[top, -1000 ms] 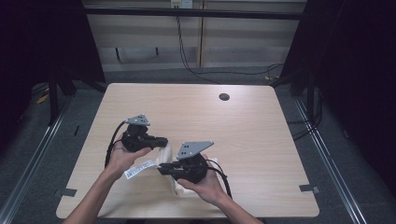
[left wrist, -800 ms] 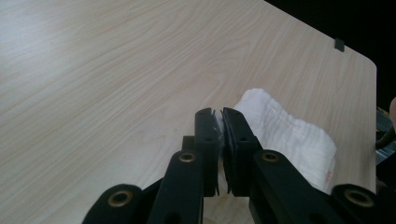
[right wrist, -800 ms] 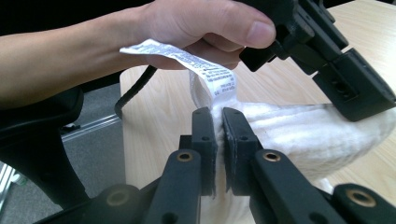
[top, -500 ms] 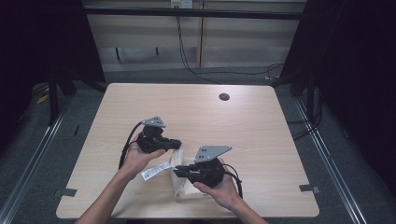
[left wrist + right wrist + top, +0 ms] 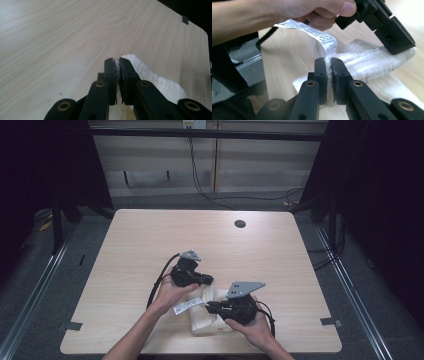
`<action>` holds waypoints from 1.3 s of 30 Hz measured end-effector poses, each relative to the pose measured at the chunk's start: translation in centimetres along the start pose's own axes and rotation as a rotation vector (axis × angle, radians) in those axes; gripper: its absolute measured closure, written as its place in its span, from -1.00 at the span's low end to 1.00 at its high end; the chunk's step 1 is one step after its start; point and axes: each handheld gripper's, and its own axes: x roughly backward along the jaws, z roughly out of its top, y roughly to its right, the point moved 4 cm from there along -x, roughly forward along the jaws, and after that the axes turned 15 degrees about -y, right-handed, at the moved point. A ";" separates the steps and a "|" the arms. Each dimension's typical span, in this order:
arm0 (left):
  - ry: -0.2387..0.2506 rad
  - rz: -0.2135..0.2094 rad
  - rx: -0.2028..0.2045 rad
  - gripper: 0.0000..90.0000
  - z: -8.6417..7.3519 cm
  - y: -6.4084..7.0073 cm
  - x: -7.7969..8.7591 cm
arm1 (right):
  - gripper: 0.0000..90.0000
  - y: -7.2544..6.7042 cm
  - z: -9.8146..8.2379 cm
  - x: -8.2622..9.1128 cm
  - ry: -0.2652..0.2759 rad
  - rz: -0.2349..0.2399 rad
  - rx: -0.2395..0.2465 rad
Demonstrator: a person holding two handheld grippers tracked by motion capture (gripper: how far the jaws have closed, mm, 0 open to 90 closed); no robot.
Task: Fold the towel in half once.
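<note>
A: Both grippers and the towel [image 5: 207,312] have shifted right and nearer since the earlier frame.

B: Entry: towel, white terry, folded, soft ribbed pile, printed tag [image 5: 312,31]. Location: near middle of wooden counter [image 5: 150,240].

A: Left gripper [image 5: 116,65]?

B: Pinching the far corner. Right gripper [image 5: 327,64] pinching the near edge by the tag, probably to carry the fold flat.

Both forearms are bare, with no sleeves in sight. The left gripper [image 5: 209,280] and right gripper [image 5: 210,306] have black bodies, each topped by a grey three-cornered plate with small holes. A black cable loops from each. Their jaws are flat black bars on linkages pinned with brass-coloured rivets.
</note>
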 end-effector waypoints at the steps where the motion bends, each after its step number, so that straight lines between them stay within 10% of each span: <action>1: 0.000 0.000 0.000 0.90 0.0 0.0 0.0 | 0.86 0.0 0.0 0.0 0.000 0.000 0.000; 17: -0.049 -0.029 0.010 0.85 -0.7 -0.6 -3.8 | 0.82 2.0 -3.8 -0.5 -0.090 -0.059 -0.044; 39: -0.044 -0.030 -0.010 0.64 0.0 -0.3 -5.0 | 0.59 2.6 -5.2 -1.3 -0.173 -0.107 -0.064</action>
